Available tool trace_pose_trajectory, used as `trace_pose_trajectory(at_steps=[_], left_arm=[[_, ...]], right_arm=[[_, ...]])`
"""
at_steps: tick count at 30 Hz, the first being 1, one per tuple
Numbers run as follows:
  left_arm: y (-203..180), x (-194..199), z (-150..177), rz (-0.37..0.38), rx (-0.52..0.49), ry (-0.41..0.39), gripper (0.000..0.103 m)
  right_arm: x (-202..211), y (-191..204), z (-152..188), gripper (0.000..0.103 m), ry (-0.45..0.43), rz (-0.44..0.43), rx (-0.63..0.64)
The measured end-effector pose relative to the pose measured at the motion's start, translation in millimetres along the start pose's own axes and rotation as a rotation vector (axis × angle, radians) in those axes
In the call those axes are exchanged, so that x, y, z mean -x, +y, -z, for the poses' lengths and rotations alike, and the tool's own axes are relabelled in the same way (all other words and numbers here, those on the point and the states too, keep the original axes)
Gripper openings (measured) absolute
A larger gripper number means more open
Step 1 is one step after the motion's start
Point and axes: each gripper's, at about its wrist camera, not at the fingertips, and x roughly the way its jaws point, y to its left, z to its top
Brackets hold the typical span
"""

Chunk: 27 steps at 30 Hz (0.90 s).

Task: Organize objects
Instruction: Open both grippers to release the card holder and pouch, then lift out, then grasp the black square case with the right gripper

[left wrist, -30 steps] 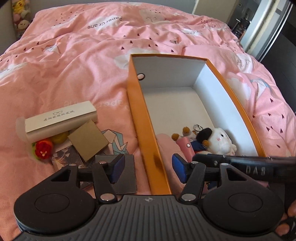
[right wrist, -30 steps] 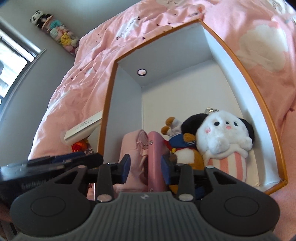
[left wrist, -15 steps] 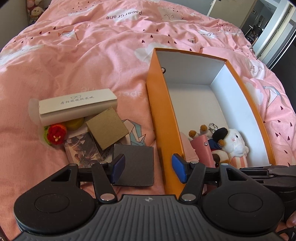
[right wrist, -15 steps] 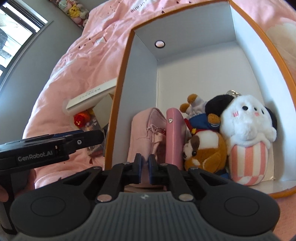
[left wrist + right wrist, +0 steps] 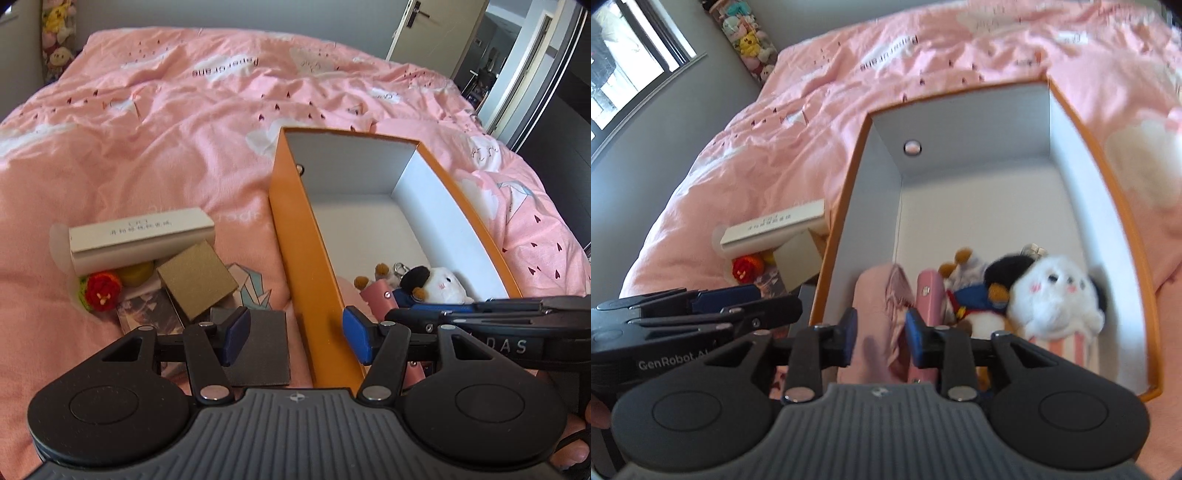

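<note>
An orange box (image 5: 314, 280) with a white inside lies on the pink bed. At its near end stand a white plush (image 5: 1056, 295), a blue-dressed plush (image 5: 975, 299), a pink wallet (image 5: 927, 295) and a soft pink pouch (image 5: 879, 314). My right gripper (image 5: 881, 334) hovers over the pouch; its jaws are opening and the pads press on nothing. My left gripper (image 5: 291, 336) stands open above the box's left wall, beside a dark grey square (image 5: 258, 343). Left of the box lie a brown card square (image 5: 197, 282), a long white box (image 5: 142, 240), a red crochet flower (image 5: 101, 293) and a photo card (image 5: 147, 314).
The pink duvet (image 5: 166, 147) spreads wide to the left and beyond the box. The far half of the box floor (image 5: 990, 206) is bare. A door (image 5: 436, 33) and a dark floor are at the right; plush toys (image 5: 753, 40) stand against the wall by a window.
The right jaws shut to nearly touching over the pouch and wallet, then opened again, and the gripper drew back a little. The left gripper shifted sideways, staying open.
</note>
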Motion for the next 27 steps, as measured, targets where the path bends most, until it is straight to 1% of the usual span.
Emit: trace_pose_trajectory(at_steps=[1, 5, 6, 7, 11, 13, 17, 18, 20, 22, 27], left_arm=[[0.5, 1.9, 0.1, -0.004, 0.001, -0.015, 0.068], [5.5, 7.2, 0.2, -0.015, 0.015, -0.05, 0.068], [7.6, 8.8, 0.5, -0.025, 0.019, -0.063, 0.068], [8.7, 10.2, 1.4, -0.035, 0.017, -0.079, 0.068], [14.6, 17.1, 5.5, -0.085, 0.016, -0.144, 0.068], [19.3, 20.8, 6.9, -0.091, 0.026, -0.167, 0.068], [28.3, 26.0, 8.3, -0.138, 0.031, -0.205, 0.068], [31.4, 26.6, 8.3, -0.151, 0.036, -0.202, 0.069], [38.6, 26.9, 8.1, -0.151, 0.06, -0.189, 0.068], [46.9, 26.8, 8.9, -0.158, 0.072, -0.175, 0.069], [67.1, 25.8, 8.4, -0.206, 0.034, -0.114, 0.069]], right_arm=[[2.9, 3.0, -0.8, 0.039, -0.023, 0.009, 0.017], [10.6, 15.8, -2.4, 0.046, -0.093, 0.044, 0.089], [11.0, 19.5, -2.4, 0.052, -0.104, 0.055, 0.108], [10.9, 23.0, -2.2, 0.055, -0.111, 0.064, 0.124], [9.2, 38.7, -0.7, 0.056, -0.135, 0.09, 0.206], [7.7, 44.2, -0.2, 0.066, -0.148, 0.088, 0.23], [4.3, 58.5, 2.7, 0.069, -0.195, 0.089, 0.293], [3.0, 62.5, 3.1, 0.069, -0.202, 0.089, 0.316], [0.0, 69.7, 4.2, 0.07, -0.212, 0.085, 0.37], [-4.2, 76.0, 4.9, 0.077, -0.221, 0.086, 0.406], [-21.3, 88.2, 2.6, 0.077, -0.126, 0.073, 0.507]])
